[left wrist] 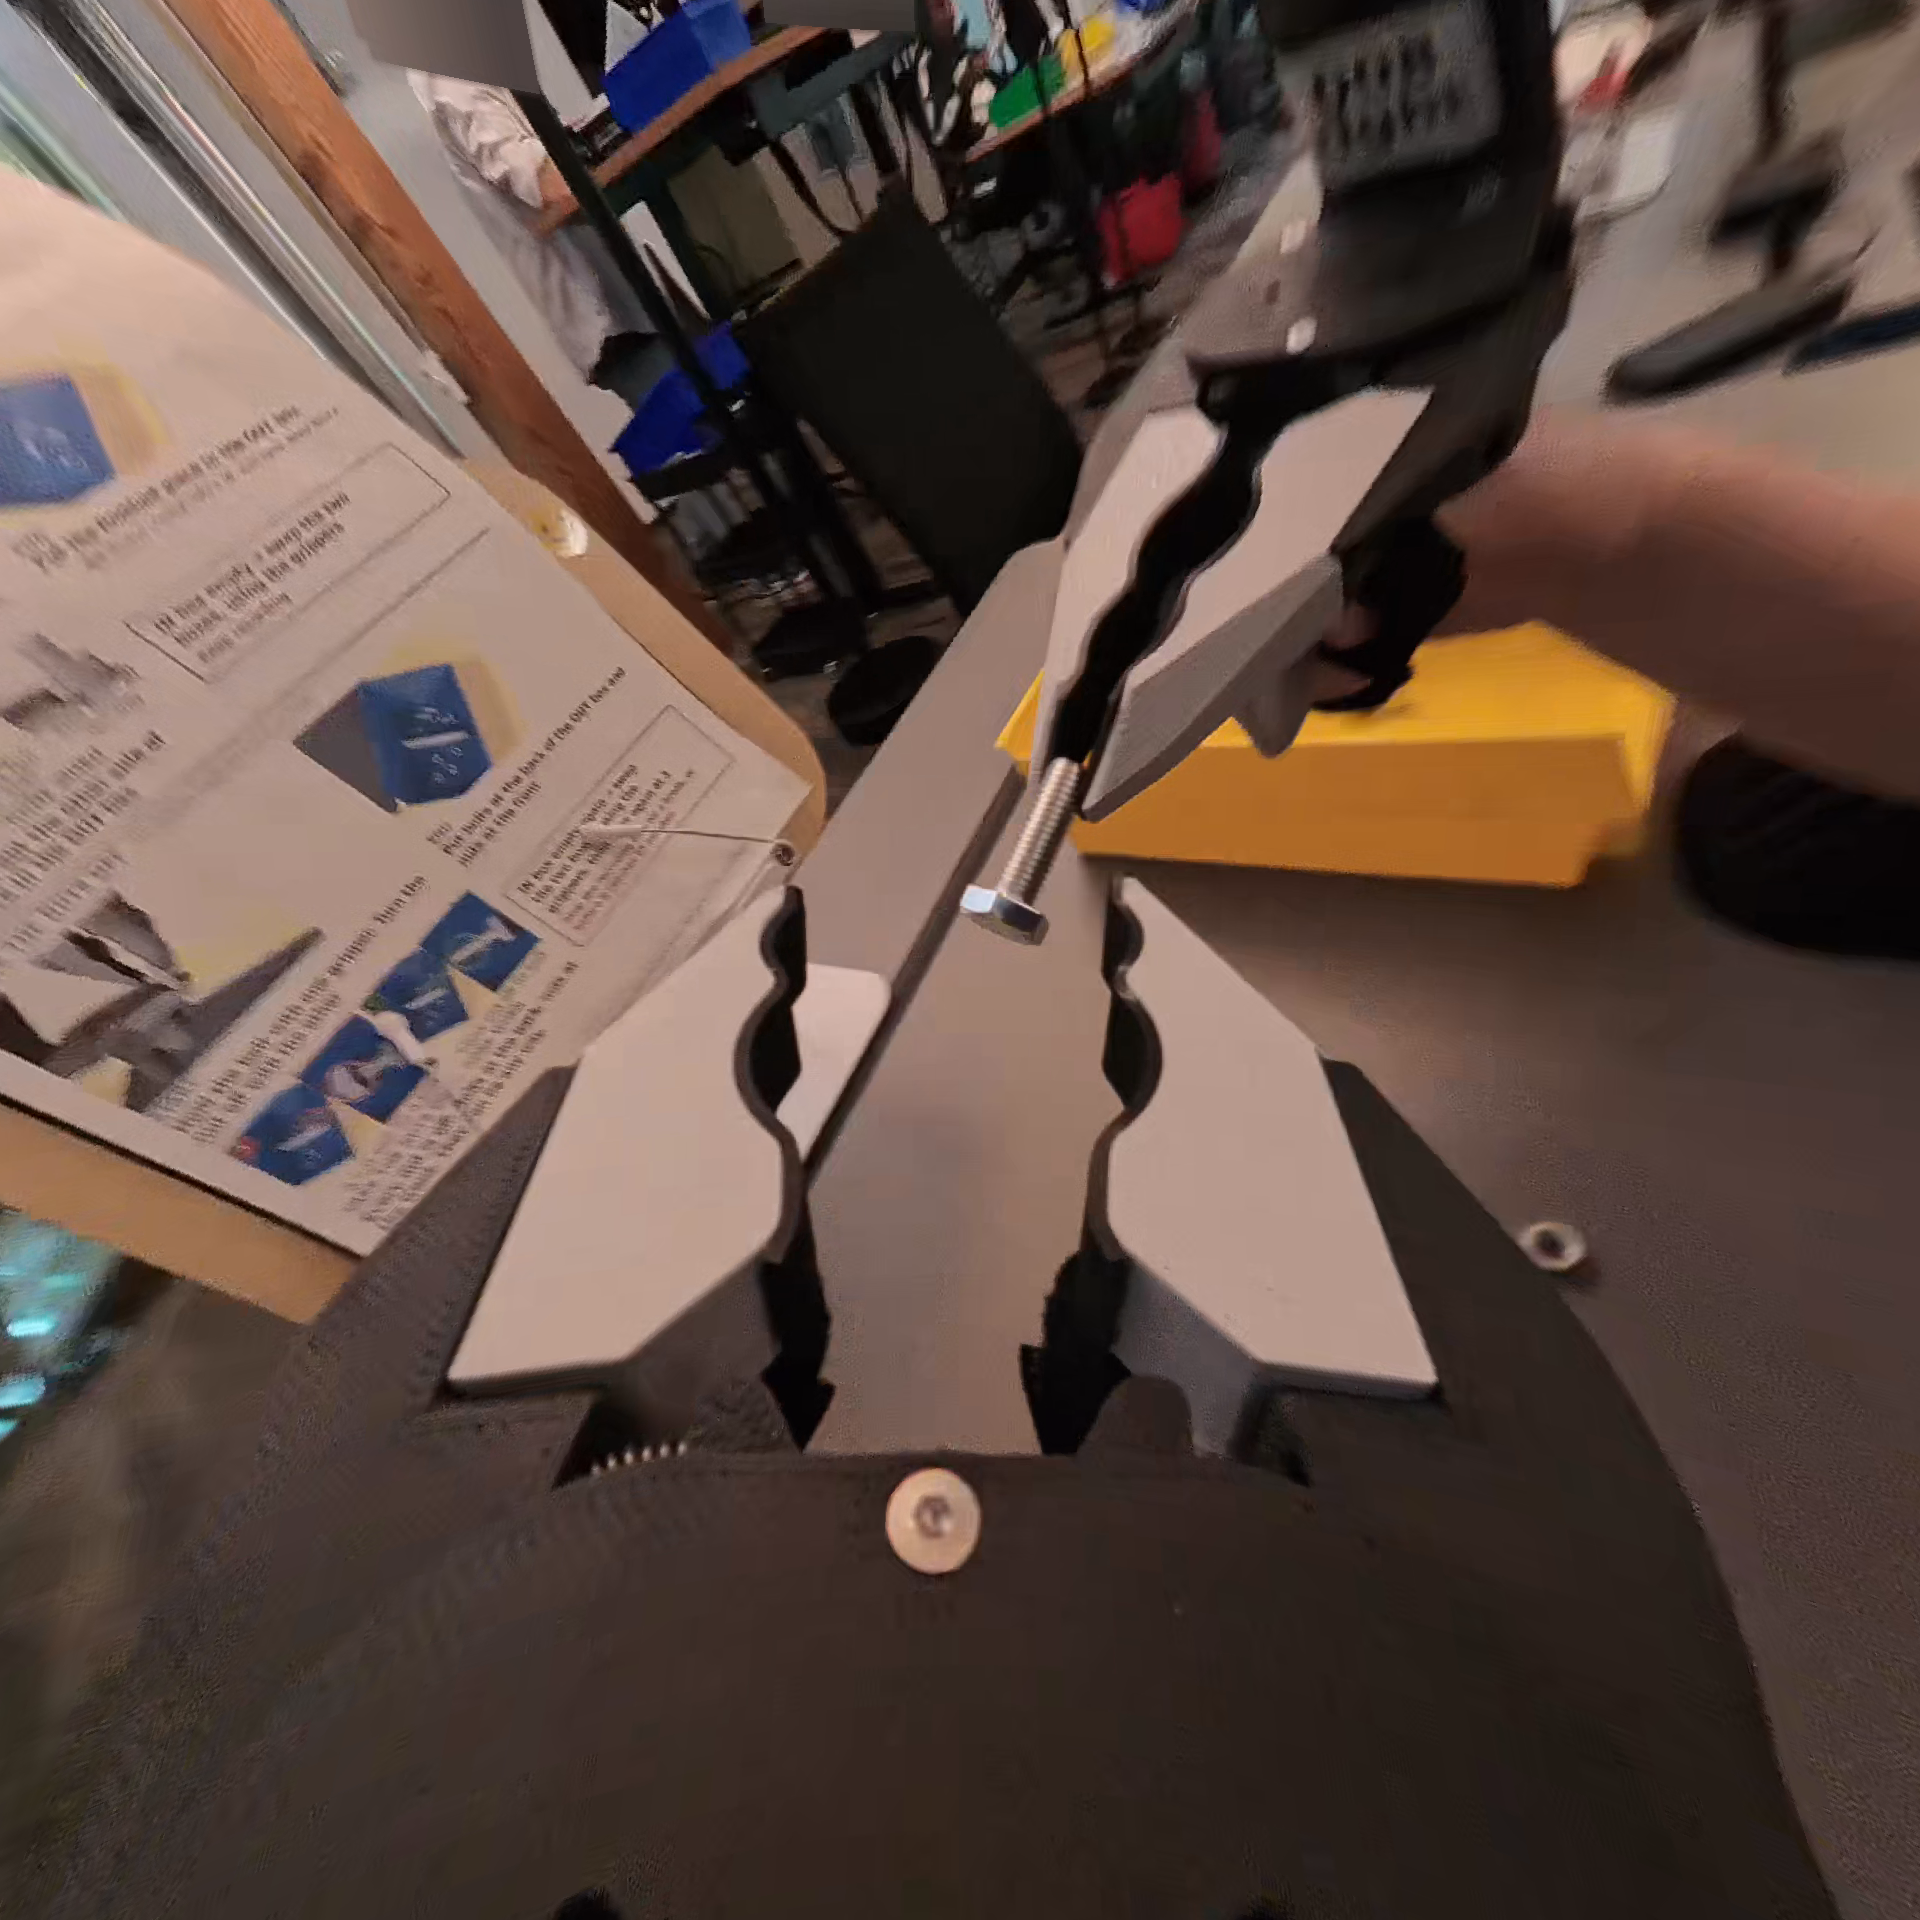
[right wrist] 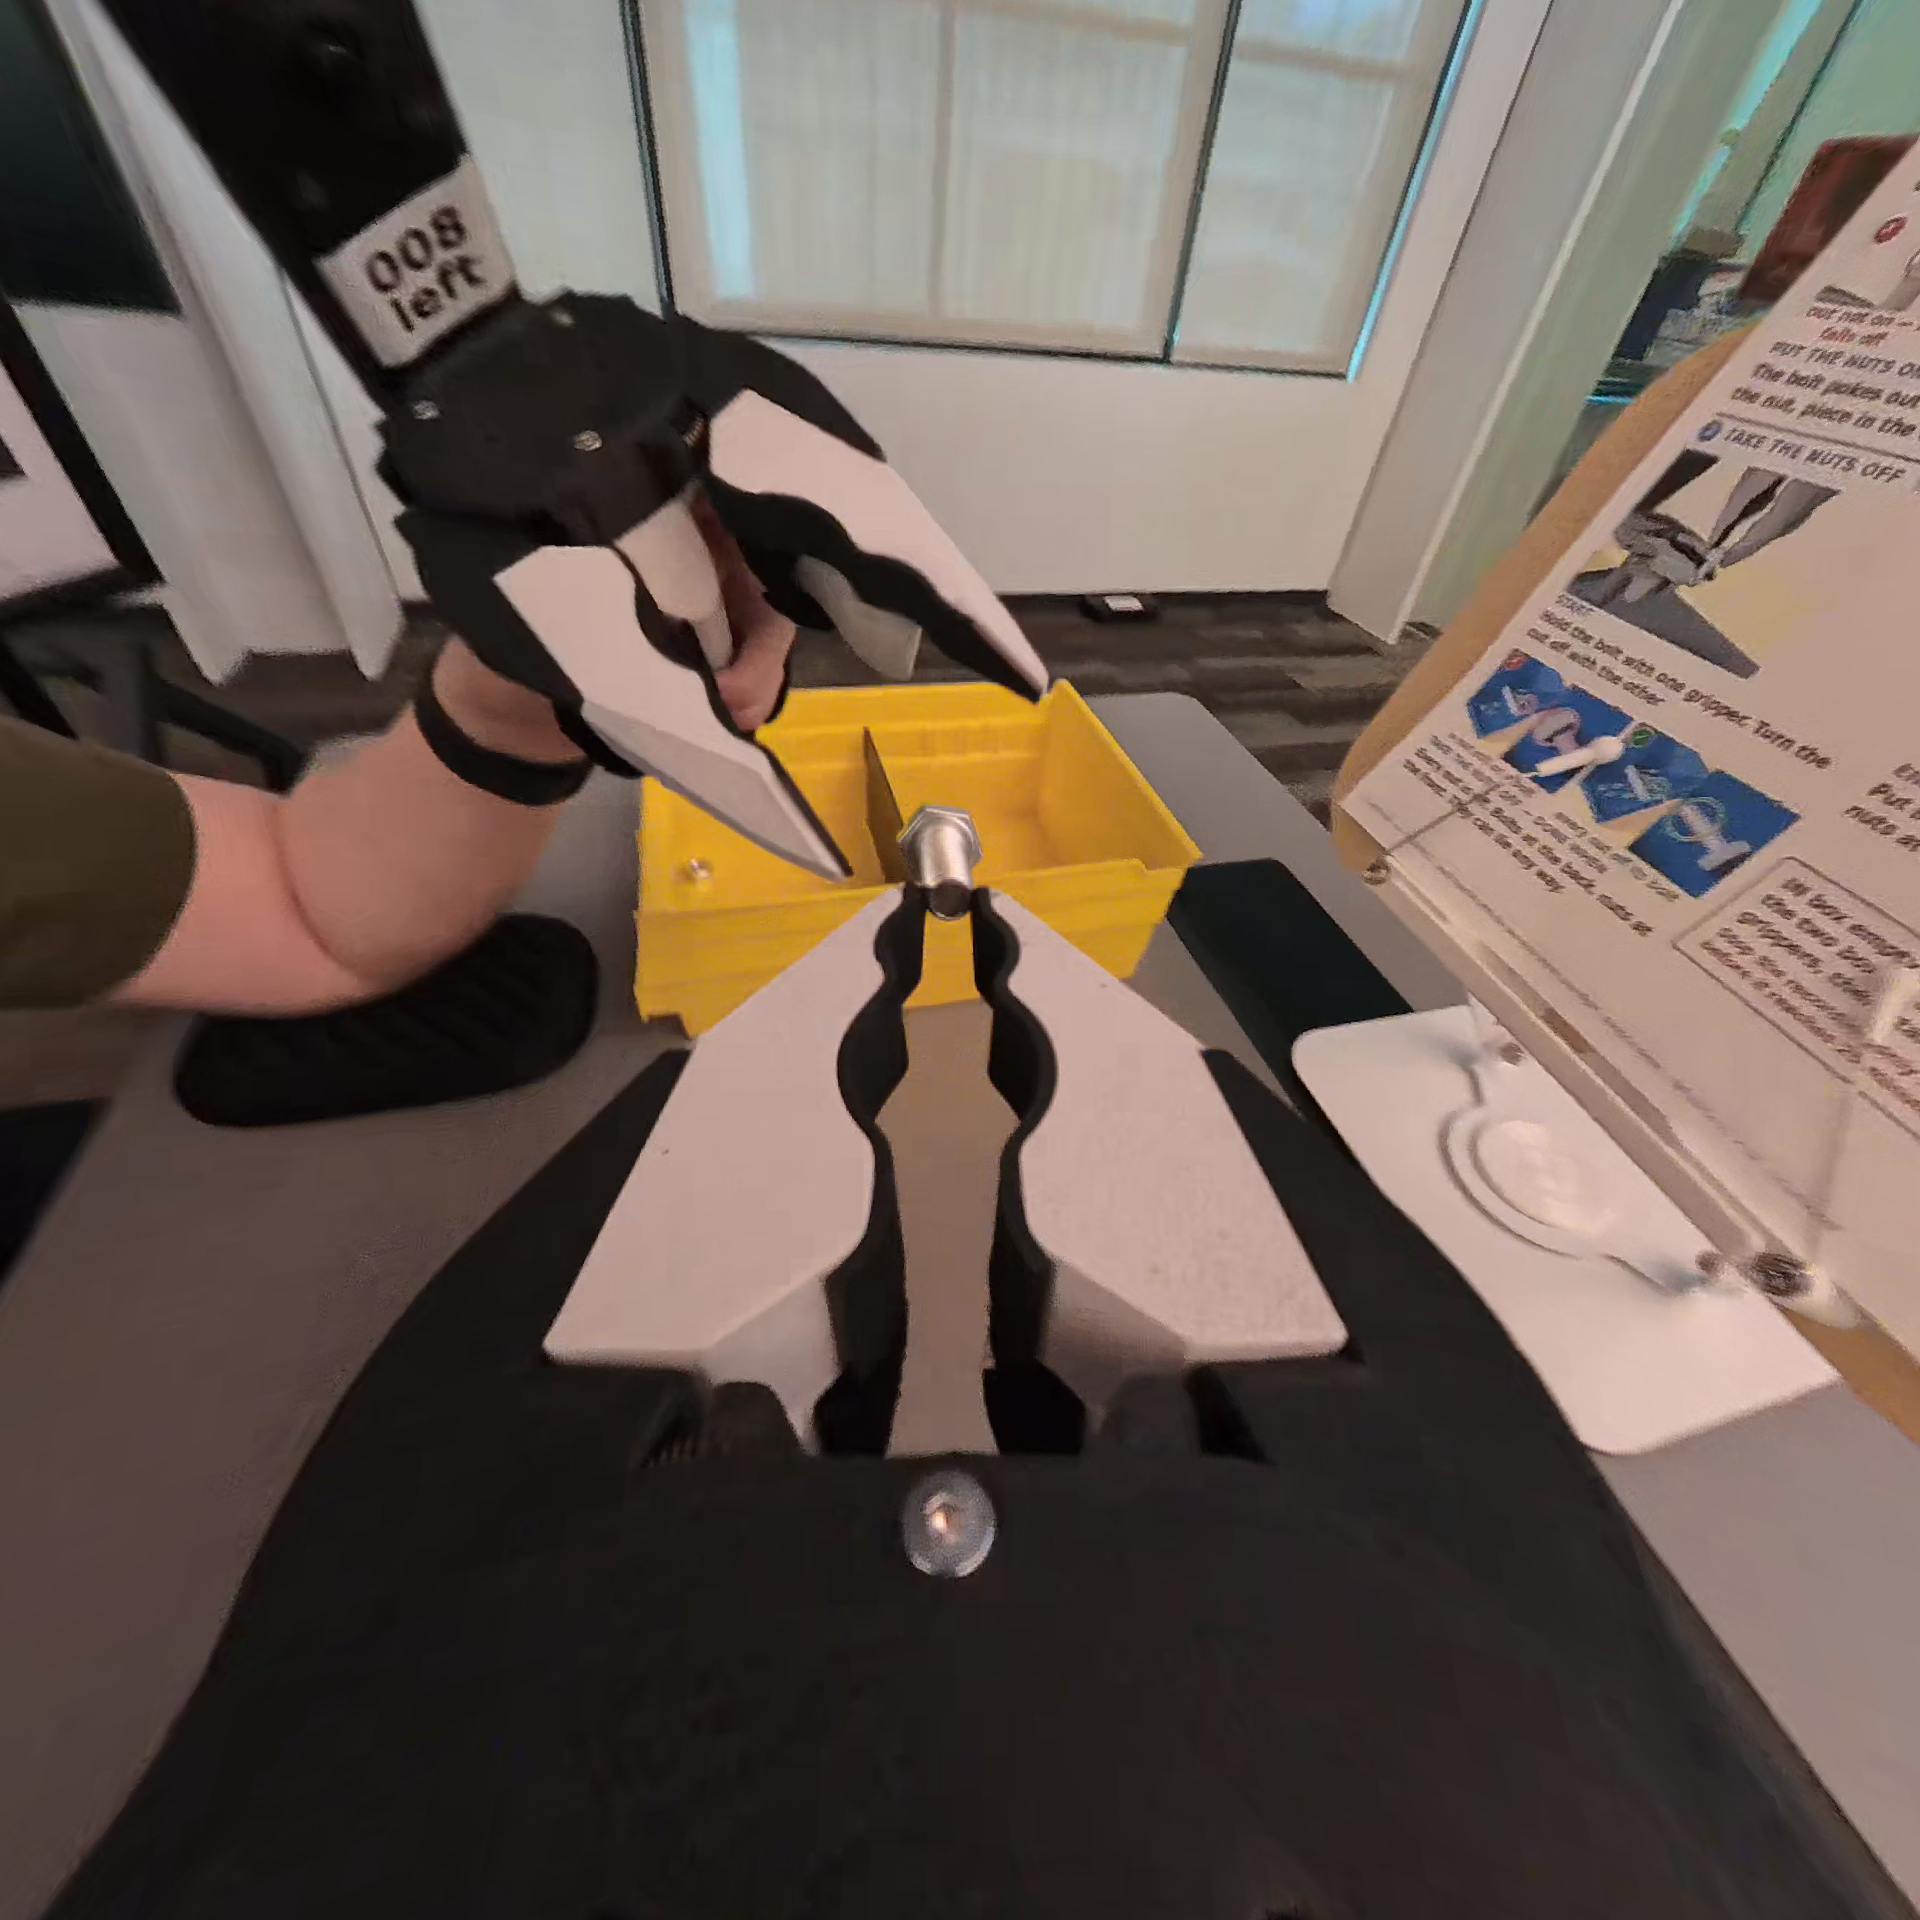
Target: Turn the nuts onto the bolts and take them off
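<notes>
Two grippers show: the left gripper (right wrist: 940, 774) and the right gripper (right wrist: 943, 902). There is one bolt (right wrist: 938, 854), one small nut (right wrist: 697, 871) and one yellow bin (right wrist: 1112, 821) with two compartments. One instruction board (right wrist: 1662, 790) and one white base plate (right wrist: 1538, 1247) also appear.

Two things carry print. White label band (right wrist: 418, 272) on the black stem of the left gripper (right wrist: 940, 769): black characters, sharp in the right wrist view. Laminated white instruction sheet (right wrist: 1704, 727) on the tan wooden easel board (right wrist: 1455, 665): red and black headings, blue photo panels, boxed notes. Same sheet in the left wrist view (left wrist: 312, 790), mostly motion-blurred.
</notes>
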{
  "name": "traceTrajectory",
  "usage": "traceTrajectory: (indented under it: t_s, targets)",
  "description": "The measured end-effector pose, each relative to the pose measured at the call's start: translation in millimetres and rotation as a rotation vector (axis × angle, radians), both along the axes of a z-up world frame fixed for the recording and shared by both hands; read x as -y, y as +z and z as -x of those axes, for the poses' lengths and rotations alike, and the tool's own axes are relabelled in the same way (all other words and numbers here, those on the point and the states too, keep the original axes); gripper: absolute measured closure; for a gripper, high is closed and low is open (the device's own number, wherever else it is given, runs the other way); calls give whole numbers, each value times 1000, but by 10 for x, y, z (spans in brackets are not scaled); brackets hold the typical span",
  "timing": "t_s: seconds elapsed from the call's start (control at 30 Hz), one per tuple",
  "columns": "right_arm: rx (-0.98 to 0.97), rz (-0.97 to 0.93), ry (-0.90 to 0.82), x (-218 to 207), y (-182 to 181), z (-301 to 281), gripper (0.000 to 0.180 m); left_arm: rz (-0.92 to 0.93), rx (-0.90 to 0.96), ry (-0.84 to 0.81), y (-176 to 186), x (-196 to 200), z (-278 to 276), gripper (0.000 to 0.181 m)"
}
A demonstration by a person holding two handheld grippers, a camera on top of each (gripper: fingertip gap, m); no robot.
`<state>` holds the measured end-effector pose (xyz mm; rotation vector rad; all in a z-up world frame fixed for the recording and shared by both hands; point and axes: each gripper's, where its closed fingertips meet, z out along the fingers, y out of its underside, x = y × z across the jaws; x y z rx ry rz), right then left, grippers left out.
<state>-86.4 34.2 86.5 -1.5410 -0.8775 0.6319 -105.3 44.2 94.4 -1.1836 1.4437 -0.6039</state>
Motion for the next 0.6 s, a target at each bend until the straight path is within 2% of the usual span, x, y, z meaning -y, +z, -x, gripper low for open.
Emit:
traceTrajectory:
  t_s: [0.1,0.13,0.23,0.6]
  targets:
    - [78,-11,-32,15,-44,17,172,-115,-109,-4,-216,63,-104,132]
    - [95,-8,-39,18,-60,23,172,-133,-140,-10,-288,77,-129,141]
    - [150,4,-43,32,-129,51,172,-189,-149,-2,-340,79,-183,155]
    - [283,-2,-82,20,-271,74,172,-187,-226,-13,-512,61,-198,172]
